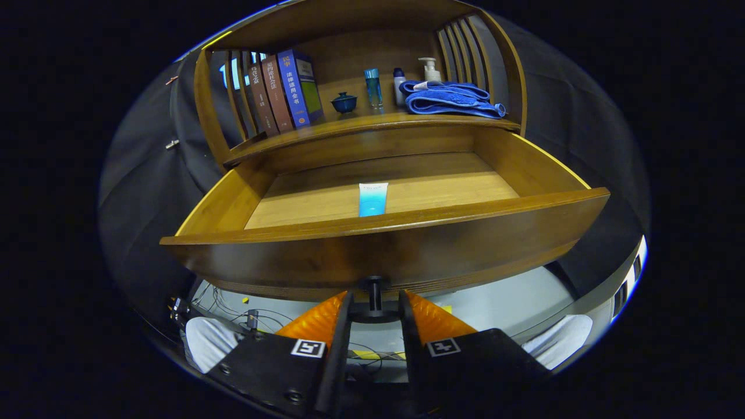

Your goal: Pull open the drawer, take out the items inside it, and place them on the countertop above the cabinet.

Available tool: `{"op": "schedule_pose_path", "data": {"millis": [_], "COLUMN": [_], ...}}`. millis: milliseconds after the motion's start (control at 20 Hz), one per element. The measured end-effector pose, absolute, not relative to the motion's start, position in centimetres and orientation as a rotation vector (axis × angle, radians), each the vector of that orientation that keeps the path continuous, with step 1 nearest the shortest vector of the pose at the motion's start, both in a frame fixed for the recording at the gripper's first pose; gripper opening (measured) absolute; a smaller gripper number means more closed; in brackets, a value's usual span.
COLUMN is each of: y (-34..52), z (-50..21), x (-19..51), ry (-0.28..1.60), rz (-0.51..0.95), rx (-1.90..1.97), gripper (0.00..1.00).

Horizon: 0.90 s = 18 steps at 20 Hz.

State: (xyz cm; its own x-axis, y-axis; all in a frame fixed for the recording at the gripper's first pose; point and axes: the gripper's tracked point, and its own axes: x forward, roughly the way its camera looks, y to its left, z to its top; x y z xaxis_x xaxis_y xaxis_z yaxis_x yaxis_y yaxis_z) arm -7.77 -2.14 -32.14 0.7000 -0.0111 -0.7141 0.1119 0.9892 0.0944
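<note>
**Gripper closed on the drawer knob, drawer pulled out**

Gripper (375, 302) fingers are seen narrowed around the small dark round knob (374, 286) on the front of the brown wooden drawer (384, 256), one finger on each side of the knob's stem; both appear to press on it, though the contact itself is partly hidden by the knob's base. The drawer is drawn out toward the gripper, and its pale wooden floor is exposed beyond the front panel. A blue-and-white squeeze tube (372, 199) is seen lying flat on that floor, straight ahead of the fingers and just behind the front panel, its white end pointing away.

Further beyond, above the drawer, the wooden countertop (361, 125) of the cabinet is seen. On it, ahead and to the left, a row of upright books (285, 96) is leaned against slatted side rails. A small dark blue lidded cup (344, 102) and a clear blue bottle (373, 87) are stood near the middle. To the right, a folded blue towel (451, 99) is laid, with a white pump bottle (430, 68) behind it.
</note>
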Motion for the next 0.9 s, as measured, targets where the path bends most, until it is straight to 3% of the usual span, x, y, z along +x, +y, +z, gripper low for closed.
{"op": "schedule_pose_path", "data": {"millis": [200, 600, 900], "y": [-2.4, -0.3, -0.5], "z": [-28.3, -20.3, -25.1], "x": [-8.7, -1.7, 5.6], "ry": [0.732, 0.655, 0.858], "rz": [-0.095, -0.009, -0.014], "rx": [0.207, 0.151, 0.119], "gripper": [0.93, 0.99, 1.0]}}
